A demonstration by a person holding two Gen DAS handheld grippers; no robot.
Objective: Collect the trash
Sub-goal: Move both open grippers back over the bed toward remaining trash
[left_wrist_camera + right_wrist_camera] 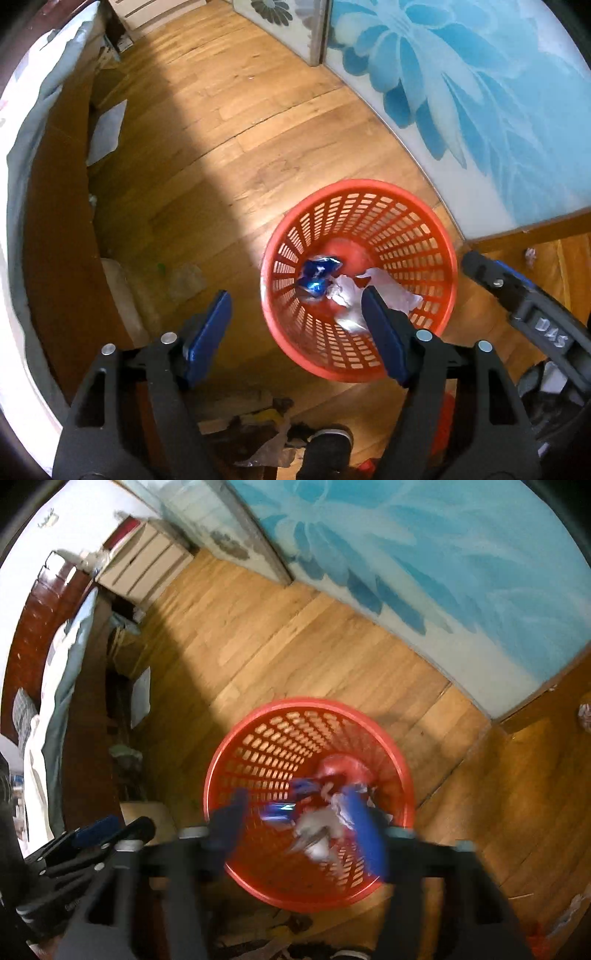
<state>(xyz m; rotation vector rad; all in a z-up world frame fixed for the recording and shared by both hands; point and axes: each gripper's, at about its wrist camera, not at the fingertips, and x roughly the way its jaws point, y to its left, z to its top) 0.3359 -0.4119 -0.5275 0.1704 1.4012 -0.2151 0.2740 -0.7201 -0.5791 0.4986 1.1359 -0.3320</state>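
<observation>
Left gripper (295, 325) hangs above the wooden floor (221, 129) with its blue pads spread wide and nothing pressed between them; one pad overlaps the near rim of the red basket (417, 221), the other stands over bare boards at lower left of the frame. Right gripper (299, 834) is smeared by motion blur in its own view, yet its two fingers plainly stand apart over the basket mouth, empty; in the left wrist view only one of its black arms shows, cut off at the right edge.

Inside the basket lie a blue foil wrapper (317, 275) and crumpled white paper (391, 291), the paper partly hidden behind the left gripper's pad. Whether the paper rests on the bottom or is in mid-air I cannot tell.

Open floor stretches toward the upper part of the frame, bounded at right by a glass door with a blue flower pattern (480, 92) and at left by a bed (33, 122) with its wooden side board. A small scrap (530, 254) lies on the floor at far right, beyond the door's edge. At bottom centre a dark heap of clutter and a shoe (328, 439) are hard to make out.
</observation>
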